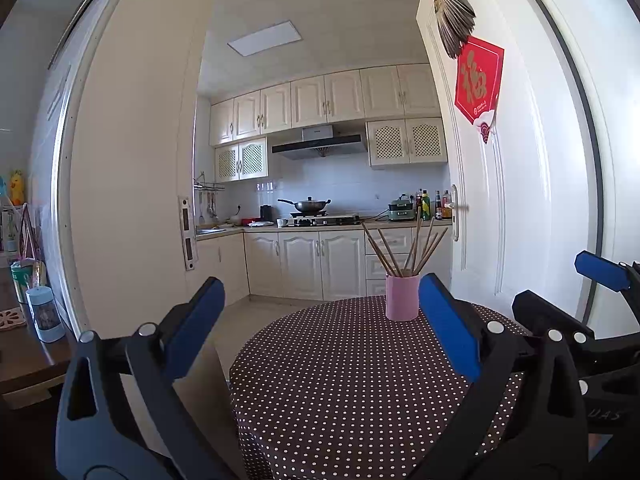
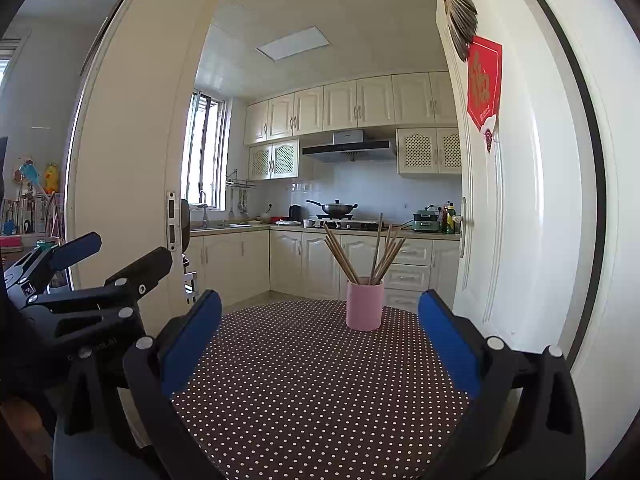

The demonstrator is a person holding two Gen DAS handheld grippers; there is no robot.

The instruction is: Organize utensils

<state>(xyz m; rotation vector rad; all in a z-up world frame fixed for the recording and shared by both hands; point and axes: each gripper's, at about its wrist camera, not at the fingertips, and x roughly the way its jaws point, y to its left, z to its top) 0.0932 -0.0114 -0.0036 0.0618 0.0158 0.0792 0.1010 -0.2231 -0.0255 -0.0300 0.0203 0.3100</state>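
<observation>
- Pink cup [image 1: 402, 298] upright on the far part of the dotted worktop [image 1: 352, 380], a bundle of chopsticks [image 1: 404, 248] fanned out of its top.
- Left gripper [image 1: 320, 332] short of the cup, over the near edge of the worktop, jaws spread wide, nothing between the blue pads [image 1: 448, 324].
- From the left camera, right-hand pad just beside the cup, overlapping its right edge; touching or not cannot be told.
- Right gripper [image 2: 320, 340] also on the near side of the cup, jaws wide, nothing held; cup [image 2: 364, 305] seen between the pads [image 2: 192, 340], well beyond them.
- Chopsticks [image 2: 366, 250] leaning outward in several directions above the cup rim.
- Kitchen counter behind the cup, wok [image 2: 336, 208] on the stove.
- White door [image 2: 520, 200] to the right of the cup, red paper sign [image 2: 485, 80] on it.
</observation>
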